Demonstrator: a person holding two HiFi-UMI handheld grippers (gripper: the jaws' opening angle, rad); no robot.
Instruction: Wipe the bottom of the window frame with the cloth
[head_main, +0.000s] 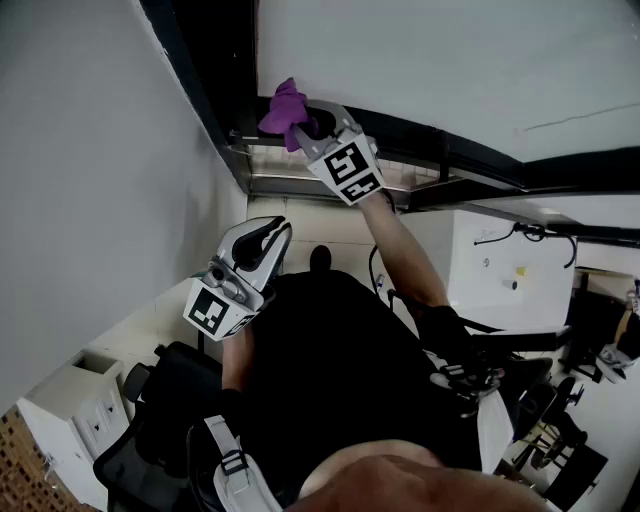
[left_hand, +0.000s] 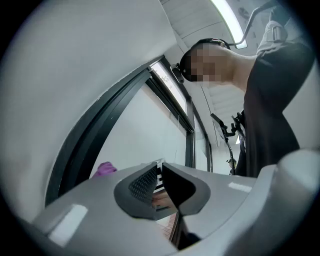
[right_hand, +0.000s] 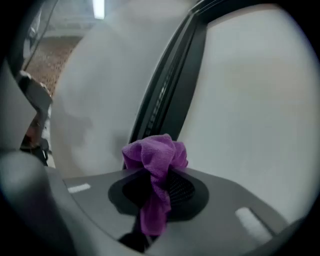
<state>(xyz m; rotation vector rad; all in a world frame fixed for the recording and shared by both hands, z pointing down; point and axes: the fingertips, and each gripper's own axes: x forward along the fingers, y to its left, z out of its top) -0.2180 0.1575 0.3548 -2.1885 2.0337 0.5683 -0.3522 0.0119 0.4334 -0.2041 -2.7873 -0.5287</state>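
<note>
Right gripper (head_main: 312, 124) clamps cloth (head_main: 284, 106), wad bunched ahead of jaws to meet frame (head_main: 205, 80). Left gripper (head_main: 268, 236) empty, jaws nearly together, held low, clear of wipe.

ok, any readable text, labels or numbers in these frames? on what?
None readable.
On the left gripper and right gripper: the cubes carry square black-and-white patterns, no letters.
On the purple cloth: no print shows.
On the white box: a small yellow sticker, too small to read.
</note>
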